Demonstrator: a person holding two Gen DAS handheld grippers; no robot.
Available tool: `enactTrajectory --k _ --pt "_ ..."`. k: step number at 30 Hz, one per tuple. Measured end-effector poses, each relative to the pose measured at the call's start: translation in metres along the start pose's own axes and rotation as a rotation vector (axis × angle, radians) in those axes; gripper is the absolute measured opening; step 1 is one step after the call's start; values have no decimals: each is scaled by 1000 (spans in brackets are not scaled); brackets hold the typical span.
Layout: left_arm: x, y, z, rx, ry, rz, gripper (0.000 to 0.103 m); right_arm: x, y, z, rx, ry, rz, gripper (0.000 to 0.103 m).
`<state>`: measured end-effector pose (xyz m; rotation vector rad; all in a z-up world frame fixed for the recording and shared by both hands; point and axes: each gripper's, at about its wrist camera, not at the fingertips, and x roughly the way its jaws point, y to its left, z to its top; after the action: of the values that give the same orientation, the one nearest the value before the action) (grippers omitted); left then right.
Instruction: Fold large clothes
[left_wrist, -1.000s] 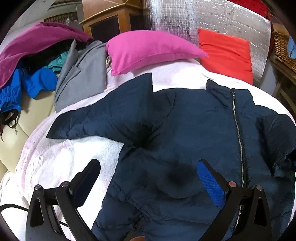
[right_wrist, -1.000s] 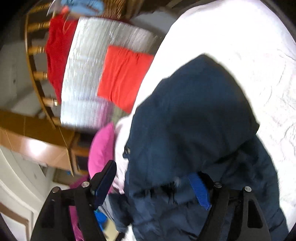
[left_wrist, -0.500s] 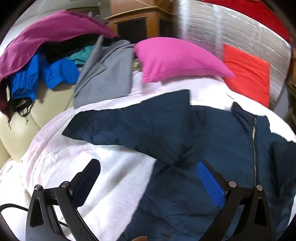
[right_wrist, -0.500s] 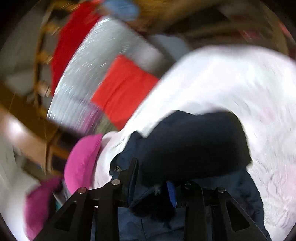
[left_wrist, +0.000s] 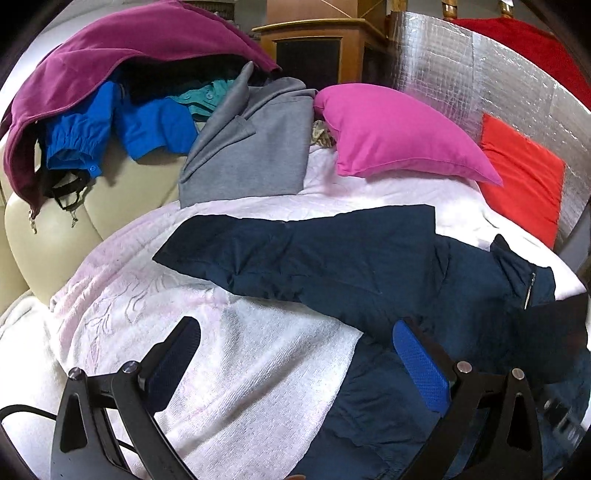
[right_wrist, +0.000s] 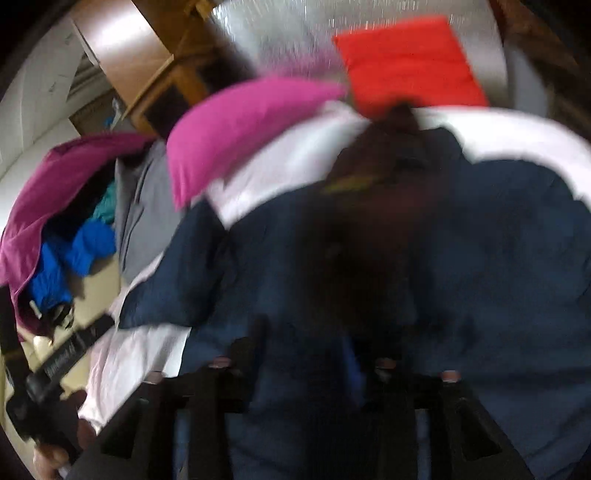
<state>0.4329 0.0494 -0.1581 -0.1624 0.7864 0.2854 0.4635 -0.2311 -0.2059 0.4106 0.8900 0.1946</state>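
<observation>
A navy padded jacket (left_wrist: 369, 266) lies front up on a white towel (left_wrist: 229, 369), its left sleeve (left_wrist: 229, 251) stretched out flat to the left. My left gripper (left_wrist: 295, 350) is open above the towel just below that sleeve, and its blue right pad (left_wrist: 417, 362) is over the jacket's side edge. In the blurred right wrist view, my right gripper (right_wrist: 303, 358) hovers low over the jacket's body (right_wrist: 498, 258). Its jaws are opening, with navy cloth showing in the gap. A dark fold of the jacket (right_wrist: 376, 229) lies across the chest.
A pink pillow (left_wrist: 399, 136) and a red cushion (left_wrist: 524, 184) lie beyond the jacket, in front of a silver foil panel (left_wrist: 461, 74). A grey garment (left_wrist: 251, 147), blue clothes (left_wrist: 147, 125) and a maroon garment (left_wrist: 122, 48) pile on a cream sofa back (left_wrist: 48, 236) at the left.
My left gripper slid left from the jacket's body to the towel under the left sleeve. My right gripper rolled, closed on the navy cloth, swung it over the jacket and has spread its jaws again.
</observation>
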Motion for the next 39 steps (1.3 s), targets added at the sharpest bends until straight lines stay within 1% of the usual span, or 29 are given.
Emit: enactTrajectory --k 1,2,4,5,9,11,12,14,17,19,21,23,24,27,28,29,30,31,32,34,37,38,39 --pt "0 -2 -1 6 2 -7 103 1 -3 -5 8 16 24 70" --pt "0 -4 -1 12 5 -15 103 3 -1 -8 8 25 35 72" --pt "1 -11 -3 31 12 -33 103 -7 -9 -15 -9 28 45 72" --pt "1 -16 -4 45 17 -44 103 -8 -10 -13 -13 23 39 72" --pt "5 -32 -9 77 64 -102 103 -53 -51 -13 48 -82 7 72" --pt "11 -35 -11 73 97 -120 103 -80 -84 -11 124 -175 -39 72" --pt "13 -36 -12 64 111 -118 103 -87 -96 -10 155 -207 -65 72" --pt "15 -37 -13 53 114 -109 103 -103 -131 -8 248 -261 -145 72" --pt "13 -40 -12 52 100 -96 103 -114 -180 -7 388 -316 -249 72" --pt "14 -41 -12 57 97 -91 103 -116 -207 -7 451 -320 -301 72" --pt "17 -42 -12 59 103 -81 103 -111 -230 -7 508 -309 -316 72" --pt "20 -44 -12 60 110 -71 103 -103 -248 -7 539 -284 -326 72" --pt "22 -44 -12 59 113 -68 103 -97 -254 -6 548 -263 -326 72" --pt "24 -46 -10 55 115 -56 103 -84 -270 -4 570 -201 -273 72" --pt "25 -46 -10 54 113 -51 103 -79 -270 -2 566 -185 -258 68" --pt "25 -46 -10 55 111 -45 103 -74 -266 1 545 -174 -264 65" --pt "25 -46 -9 56 109 -40 103 -70 -260 3 514 -170 -286 51" --pt "25 -46 -9 57 107 -36 103 -67 -255 5 485 -163 -298 40" --pt "24 -45 -8 56 102 -31 103 -69 -246 3 446 -164 -319 37" --pt "22 -43 -7 51 92 -25 103 -77 -232 7 387 -197 -360 28" --pt "21 -42 -5 48 86 -20 103 -99 -212 8 322 -293 -369 26" --pt "22 -41 -5 47 89 -21 103 -102 -209 8 314 -307 -374 26" --pt "22 -40 -5 45 92 -21 103 -98 -208 9 310 -290 -382 26"
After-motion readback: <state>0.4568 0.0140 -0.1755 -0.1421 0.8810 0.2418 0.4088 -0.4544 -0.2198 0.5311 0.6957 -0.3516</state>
